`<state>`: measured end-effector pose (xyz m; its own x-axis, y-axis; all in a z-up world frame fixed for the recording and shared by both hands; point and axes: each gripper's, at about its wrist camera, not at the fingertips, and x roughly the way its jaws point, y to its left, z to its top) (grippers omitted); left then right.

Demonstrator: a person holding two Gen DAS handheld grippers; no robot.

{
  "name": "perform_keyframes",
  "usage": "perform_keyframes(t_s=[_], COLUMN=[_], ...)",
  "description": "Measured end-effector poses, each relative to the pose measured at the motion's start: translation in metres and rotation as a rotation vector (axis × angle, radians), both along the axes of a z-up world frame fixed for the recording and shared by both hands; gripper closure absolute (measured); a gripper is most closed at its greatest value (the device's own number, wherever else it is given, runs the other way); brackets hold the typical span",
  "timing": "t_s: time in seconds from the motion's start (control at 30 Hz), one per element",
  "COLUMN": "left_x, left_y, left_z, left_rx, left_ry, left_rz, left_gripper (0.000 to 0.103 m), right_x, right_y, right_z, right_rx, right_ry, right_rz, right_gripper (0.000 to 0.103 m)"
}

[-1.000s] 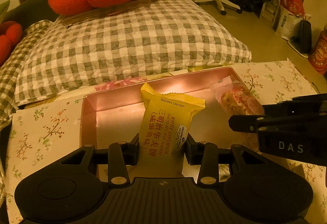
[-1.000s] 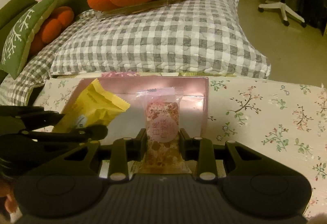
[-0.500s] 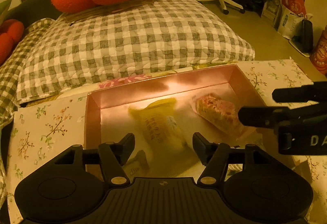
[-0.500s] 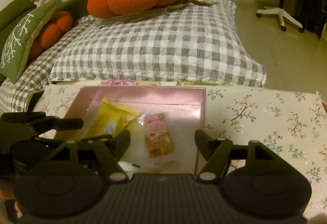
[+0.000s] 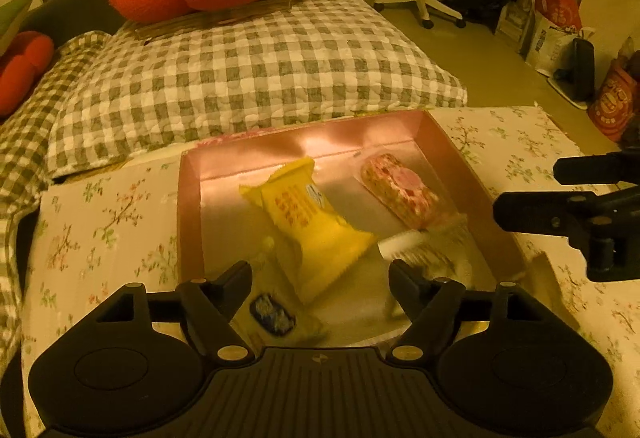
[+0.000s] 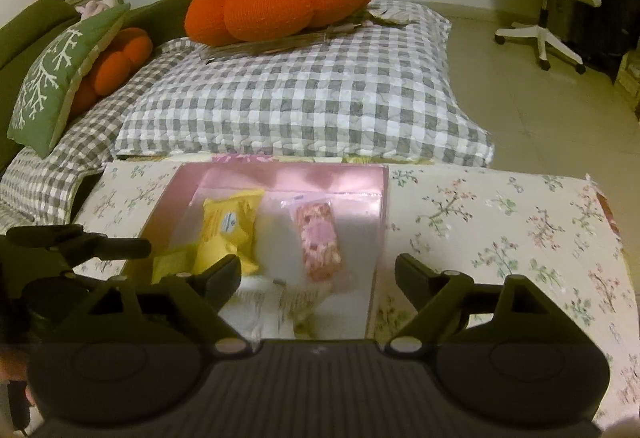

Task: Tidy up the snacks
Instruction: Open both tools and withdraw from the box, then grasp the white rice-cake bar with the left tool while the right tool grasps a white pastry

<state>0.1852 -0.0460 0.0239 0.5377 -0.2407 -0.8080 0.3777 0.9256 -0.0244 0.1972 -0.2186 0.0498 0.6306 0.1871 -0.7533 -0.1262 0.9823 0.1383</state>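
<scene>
Snacks have changed hands, so to speak: a second ago each gripper pinched a packet upright above the pink box (image 5: 188,222), and now both packets lie flat on its floor. That reads to me as one placing step finished, with both tools free for whatever snack comes next.

Going left to right from where I stand, the left gripper (image 5: 320,278) hangs at the near edge of the box, its fingers spread wide and holding nothing. Just beyond them, towards 12 o'clock, lies the yellow wafer packet (image 5: 310,222), slanted, its far end pointing to about 11 o'clock. A smaller wrapped sweet with a dark label (image 5: 273,316) sits near the 7 o'clock corner, close under the left finger. At roughly 1 o'clock rests the pink snack bar (image 5: 402,192) in clear wrap, apart from the yellow packet. Some blurred wrappers lie by the near wall; I cannot tell what they are.

The right gripper (image 6: 318,270) hovers over the near right corner of the box, fingers likewise wide and empty. The box stands on the bench, on a floral cloth (image 6: 500,222).
</scene>
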Motion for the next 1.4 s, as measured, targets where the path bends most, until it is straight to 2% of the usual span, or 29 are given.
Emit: perform_keyframes(t_s=[0.3, 0.6, 0.9, 1.17, 1.3, 1.4], left_x=[-0.042, -0.078, -0.107, -0.117, -0.113, -0.108], left_y=[0.018, 0.030, 0.035, 0.036, 0.034, 0.033], left_z=[0.002, -0.005, -0.019, -0.040, -0.051, -0.057], left_rx=[-0.031, -0.027, -0.050, -0.036, -0.018, -0.029], left_ry=[0.005, 0.014, 0.043, 0.070, 0.089, 0.097], left_rz=[0.017, 0.020, 0.018, -0.031, -0.041, -0.047], left_gripper=[0.017, 0.014, 0.013, 0.014, 0.015, 0.016], right_x=[-0.039, -0.072, -0.096, -0.113, -0.117, -0.117], right_y=[0.001, 0.005, 0.004, 0.003, 0.007, 0.009], right_z=[0.004, -0.007, -0.018, -0.042, -0.054, -0.058], right_rx=[-0.029, -0.063, -0.044, -0.043, -0.109, -0.117], right_ry=[0.015, 0.055, 0.103, 0.174, 0.206, 0.217], right_rz=[0.015, 0.021, 0.001, -0.003, 0.009, 0.018], right_gripper=[0.010, 0.008, 0.007, 0.006, 0.007, 0.007])
